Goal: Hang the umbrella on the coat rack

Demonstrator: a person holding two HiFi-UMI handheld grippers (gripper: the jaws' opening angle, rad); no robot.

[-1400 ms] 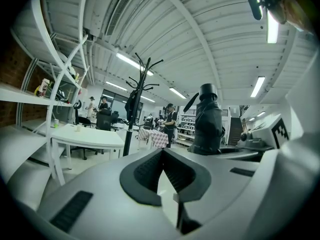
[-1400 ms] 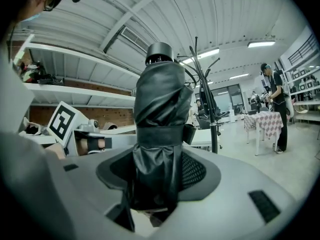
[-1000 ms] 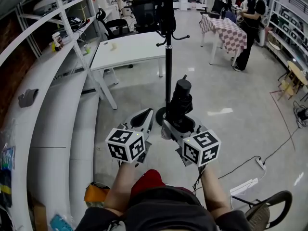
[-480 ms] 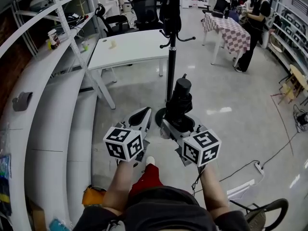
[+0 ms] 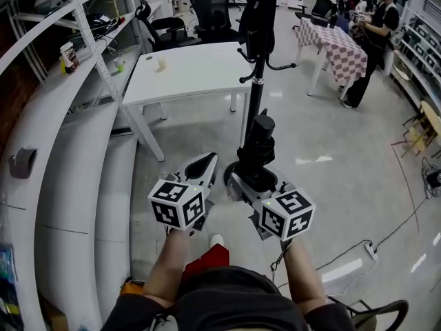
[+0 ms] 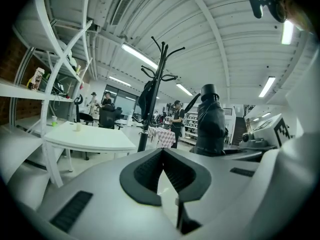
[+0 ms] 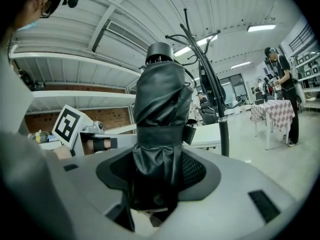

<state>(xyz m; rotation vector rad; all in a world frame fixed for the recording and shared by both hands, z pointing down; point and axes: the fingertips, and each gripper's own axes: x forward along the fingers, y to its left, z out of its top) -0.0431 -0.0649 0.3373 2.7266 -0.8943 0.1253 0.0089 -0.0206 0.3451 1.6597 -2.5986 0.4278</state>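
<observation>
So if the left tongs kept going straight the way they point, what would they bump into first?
Probably the coat rack: its pole stands just left of where the shut left tongs aim, with nothing nearer. Depth is hard to judge, so they might slip past.

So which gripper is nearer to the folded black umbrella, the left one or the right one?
Right. The right gripper is shut on the umbrella and holds it roughly upright. The left gripper is beside it, on its left, with jaws together and not touching it.
</observation>
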